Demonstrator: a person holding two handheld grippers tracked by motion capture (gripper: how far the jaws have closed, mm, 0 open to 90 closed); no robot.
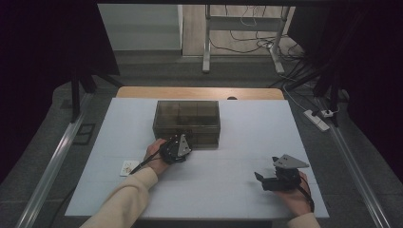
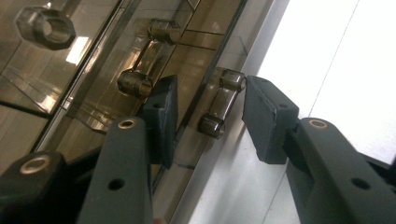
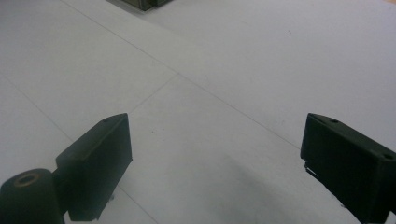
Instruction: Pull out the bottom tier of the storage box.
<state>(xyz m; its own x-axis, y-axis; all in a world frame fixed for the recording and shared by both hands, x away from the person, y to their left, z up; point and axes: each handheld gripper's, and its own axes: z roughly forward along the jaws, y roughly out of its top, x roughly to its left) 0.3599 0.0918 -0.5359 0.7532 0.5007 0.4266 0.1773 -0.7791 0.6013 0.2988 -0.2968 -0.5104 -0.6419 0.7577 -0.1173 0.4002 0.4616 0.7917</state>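
Smoky clear handle (image 2: 221,103) on the front of a tinted box (image 1: 186,122) sits btwn the left gripper's (image 2: 210,114) jaws, w/ gaps either side, not yet pinched. Right gripper (image 3: 215,163), well apart, is spread wide over bare white table (image 3: 243,70).

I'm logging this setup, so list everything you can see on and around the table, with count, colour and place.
Drawer box: one, smoky translucent brown, far middle of the table.
Drawer handle: one between the left gripper's jaws, smoky clear, on the box front; pads not yet pressing it. Two more handles beside it.
Card: one, white, near left of the table.
Table: one, white top, wooden strip at the far edge.
Power strip: one, white, floor at right.
Left gripper: one, black with a grey plate, at the box front.
Right gripper: one, black with a grey plate, jaws wide apart over bare table, near right.
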